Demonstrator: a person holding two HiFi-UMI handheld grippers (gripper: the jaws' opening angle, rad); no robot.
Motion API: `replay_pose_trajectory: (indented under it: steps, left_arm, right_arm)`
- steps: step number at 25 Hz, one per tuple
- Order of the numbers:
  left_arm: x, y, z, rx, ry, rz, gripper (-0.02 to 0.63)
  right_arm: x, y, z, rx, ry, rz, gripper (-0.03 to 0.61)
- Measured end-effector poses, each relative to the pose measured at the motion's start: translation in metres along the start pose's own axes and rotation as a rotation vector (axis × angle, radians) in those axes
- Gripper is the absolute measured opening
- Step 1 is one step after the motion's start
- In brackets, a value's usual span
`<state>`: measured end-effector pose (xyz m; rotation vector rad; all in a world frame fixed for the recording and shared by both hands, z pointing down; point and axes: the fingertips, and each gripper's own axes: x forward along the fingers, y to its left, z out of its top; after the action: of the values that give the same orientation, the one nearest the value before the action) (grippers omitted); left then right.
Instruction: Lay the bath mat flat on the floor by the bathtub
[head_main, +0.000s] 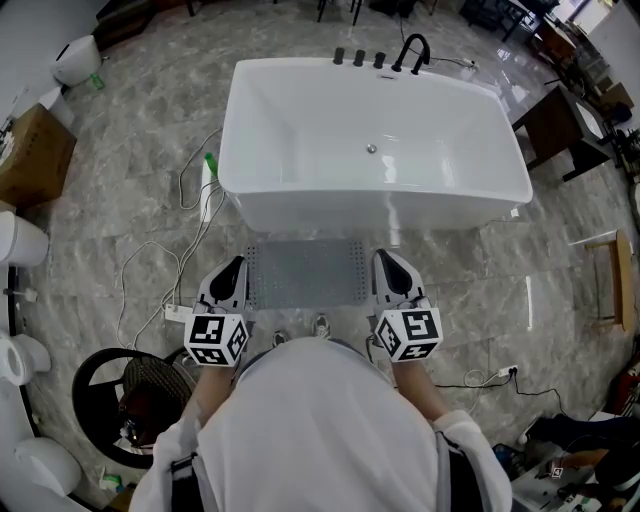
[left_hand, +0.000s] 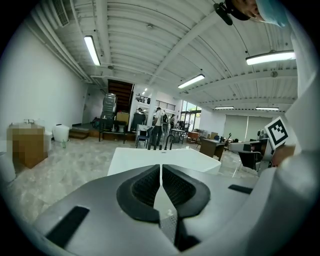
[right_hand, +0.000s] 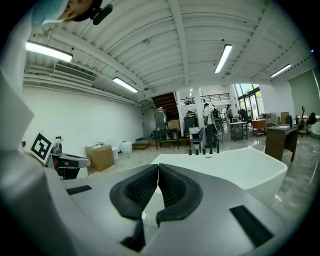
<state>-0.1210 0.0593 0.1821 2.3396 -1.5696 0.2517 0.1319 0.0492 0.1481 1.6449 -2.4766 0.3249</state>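
The grey bath mat (head_main: 305, 272), a flat rectangle covered in little dots, is stretched between the left gripper (head_main: 232, 268) and the right gripper (head_main: 385, 262), both jaws pinched tight on its side edges, just in front of the white bathtub (head_main: 370, 205).

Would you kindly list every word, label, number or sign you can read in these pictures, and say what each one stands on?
No text can be read in any view.
The left gripper and right gripper carry only black-and-white square patterns, no letters or numbers.
No print shows on the grey perforated bath mat, the white rectangular bathtub or the brown cardboard box.
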Motion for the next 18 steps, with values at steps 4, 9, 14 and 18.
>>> replay_pose_trajectory:
  steps: [4,9,14,18]
  left_arm:
    - [-0.003,0.005,0.001,-0.015,-0.009,0.011,0.04]
    - [-0.004,0.004,0.001,-0.043,-0.02,0.018,0.04]
    - [-0.008,0.005,-0.003,-0.042,-0.018,0.025,0.04]
    - [-0.01,0.005,-0.005,-0.038,-0.021,0.026,0.04]
  right_arm:
    - [0.003,0.007,0.001,-0.012,0.011,0.004,0.031]
    - [0.001,0.005,-0.002,-0.021,0.021,0.003,0.031]
    - [0.001,0.011,-0.007,-0.023,0.024,0.01,0.029]
    - [-0.001,0.013,-0.01,-0.032,0.021,0.011,0.029]
